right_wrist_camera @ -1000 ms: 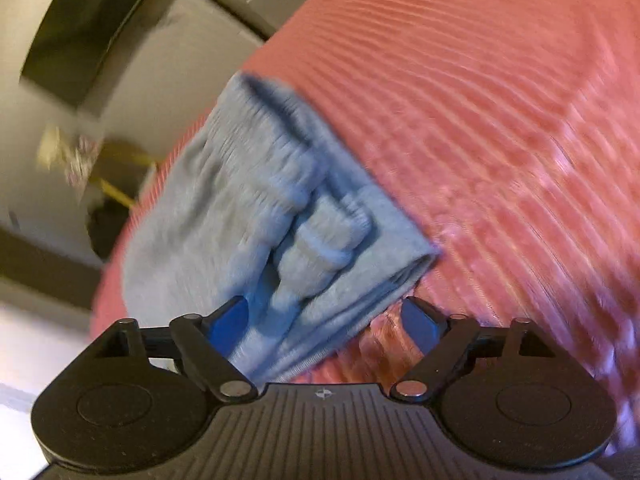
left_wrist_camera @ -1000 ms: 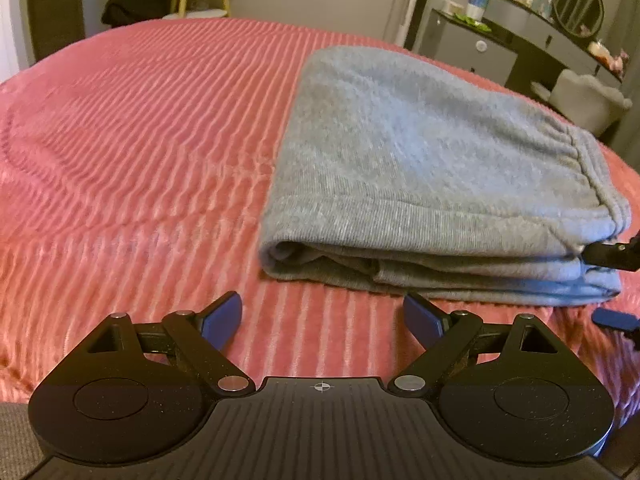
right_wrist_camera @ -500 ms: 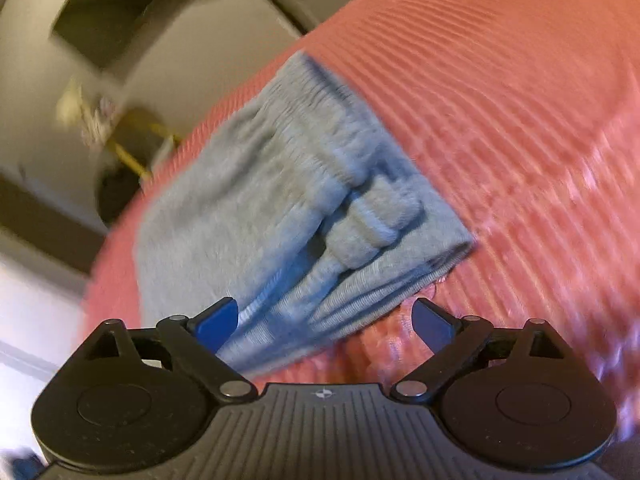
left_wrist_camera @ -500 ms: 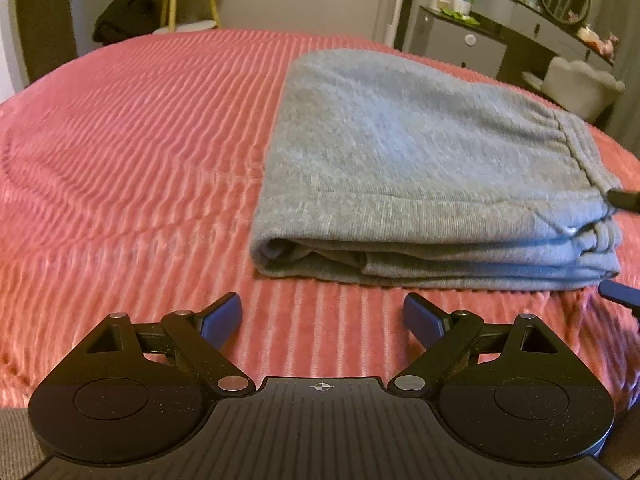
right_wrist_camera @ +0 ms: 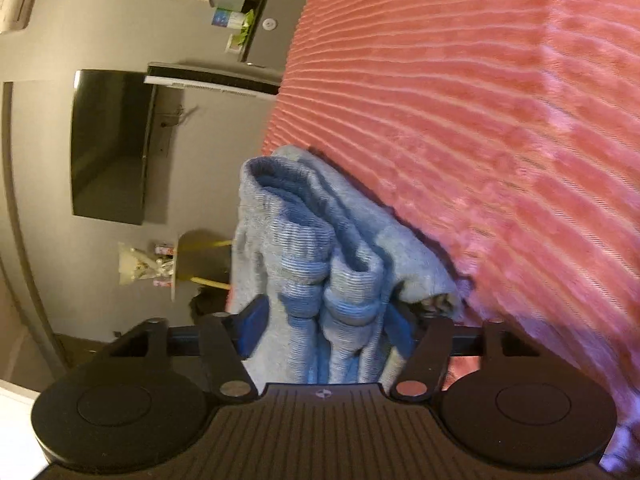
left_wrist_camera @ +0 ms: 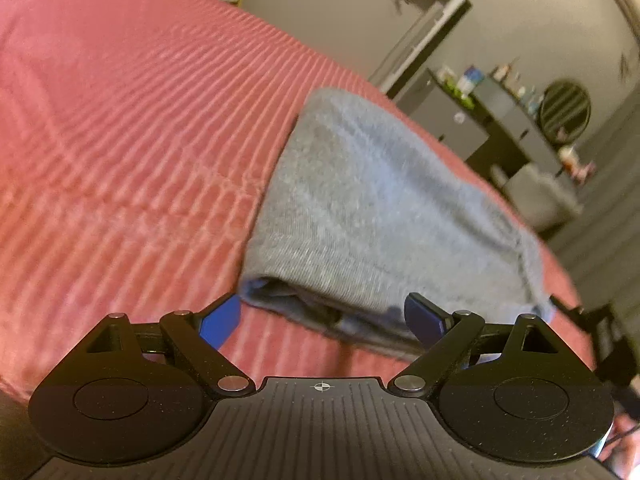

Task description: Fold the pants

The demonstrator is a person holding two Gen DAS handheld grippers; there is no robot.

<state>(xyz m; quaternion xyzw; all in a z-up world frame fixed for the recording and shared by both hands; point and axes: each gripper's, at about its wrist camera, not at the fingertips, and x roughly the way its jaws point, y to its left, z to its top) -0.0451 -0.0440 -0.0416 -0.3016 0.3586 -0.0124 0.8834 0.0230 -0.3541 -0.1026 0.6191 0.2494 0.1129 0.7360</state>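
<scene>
Dim, warm indoor light fills both views, its source out of sight. Motion blur smears the ribbed pink bedspread and the folded grey pants. Fisheye curvature bends walls at the edges. The dresser clutter is perhaps bottles, too soft to tell.

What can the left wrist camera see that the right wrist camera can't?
Only the left wrist view shows the flat top of the folded grey pants, a round mirror and the open left hand-held gripper. Only the right wrist view shows a TV and the pants' layered end in the right hand-held gripper, whose jaws have just been closing. Both show the pants on the pink bedspread.
</scene>
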